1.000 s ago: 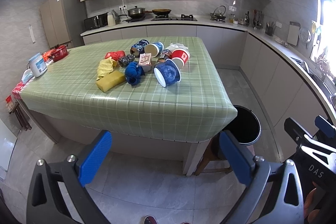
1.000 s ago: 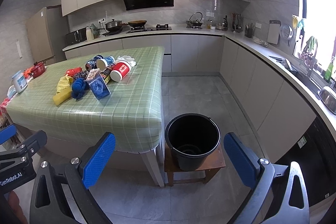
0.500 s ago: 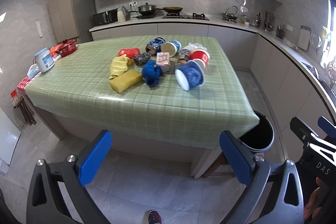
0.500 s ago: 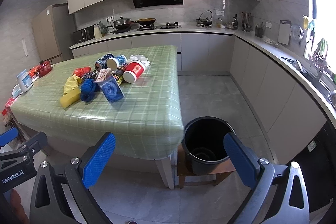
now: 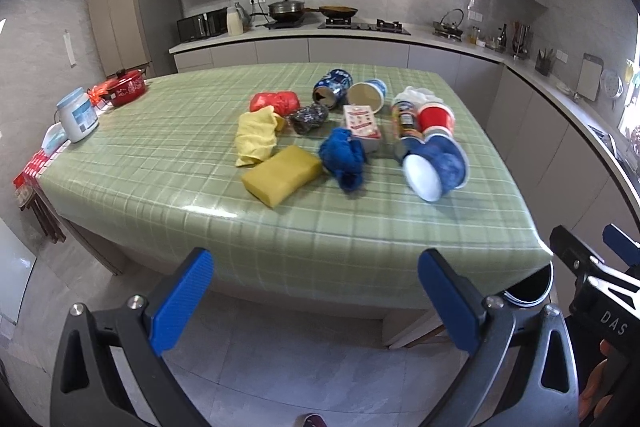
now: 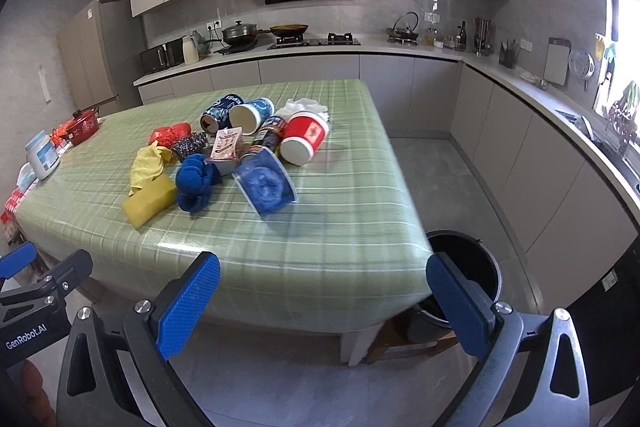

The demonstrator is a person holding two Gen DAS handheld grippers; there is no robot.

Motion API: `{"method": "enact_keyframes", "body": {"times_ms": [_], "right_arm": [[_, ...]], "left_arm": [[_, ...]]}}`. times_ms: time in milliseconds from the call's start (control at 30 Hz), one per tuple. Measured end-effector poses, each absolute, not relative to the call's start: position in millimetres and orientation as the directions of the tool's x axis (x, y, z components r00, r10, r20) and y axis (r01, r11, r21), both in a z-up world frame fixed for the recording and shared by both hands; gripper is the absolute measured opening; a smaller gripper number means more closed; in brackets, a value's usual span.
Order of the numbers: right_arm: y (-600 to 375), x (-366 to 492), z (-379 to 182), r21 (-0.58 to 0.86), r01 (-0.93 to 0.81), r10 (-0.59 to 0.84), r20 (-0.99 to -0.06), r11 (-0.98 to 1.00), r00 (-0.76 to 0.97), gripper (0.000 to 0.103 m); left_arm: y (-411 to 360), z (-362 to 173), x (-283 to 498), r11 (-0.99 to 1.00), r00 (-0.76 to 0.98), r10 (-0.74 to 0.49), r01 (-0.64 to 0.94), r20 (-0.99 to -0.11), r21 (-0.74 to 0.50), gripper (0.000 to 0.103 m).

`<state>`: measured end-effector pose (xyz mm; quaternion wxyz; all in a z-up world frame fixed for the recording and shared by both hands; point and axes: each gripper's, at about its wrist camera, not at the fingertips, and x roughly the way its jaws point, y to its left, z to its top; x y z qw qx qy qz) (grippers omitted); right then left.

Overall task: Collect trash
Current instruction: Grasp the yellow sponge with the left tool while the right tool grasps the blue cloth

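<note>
Kitchen island counter [image 5: 160, 163] under green checked cloth, strewn with trash [image 5: 340, 131]; black bin [image 6: 476, 267] beside its corner; left gripper [image 5: 316, 301] and right gripper [image 6: 324, 301] short of it, jaws wide, empty.

I see the yellow rectangular sponge [image 5: 282, 174] on the green checked table [image 5: 168, 163], left of the blue crumpled cloth [image 5: 343, 157]; the black round bin [image 6: 472, 267] stands beyond the table's right corner.

A red pot [image 5: 127, 88] and a white jar [image 5: 77, 114] stand near the left edge of the green checked table [image 5: 168, 163]. A lidded pan [image 6: 239, 33] sits on the rear counter [image 6: 400, 47].
</note>
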<state>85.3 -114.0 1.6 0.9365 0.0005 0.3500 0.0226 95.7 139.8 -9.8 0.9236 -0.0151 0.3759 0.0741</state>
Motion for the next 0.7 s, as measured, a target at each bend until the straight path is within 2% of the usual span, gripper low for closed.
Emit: {"method": "enact_keyframes", "body": {"times_ms": [333,700], "right_arm": [[-80.7,124.5,-10.1,0.003,-0.042,0.033,-0.679,0.999,0.733,0.103],[-47.3,183.7,-16.6,0.038,-0.153,0.139,-0.663,0.988,0.736,0.103]], "left_arm": [[166.7,-24.1,138.4,0.989,0.684,0.119,-0.147,-0.720,0.024,0.103],[188.0,-40.1,183.5,0.979,0.660,0.178,-0.194,-0.730,0.063,0.103]]}}
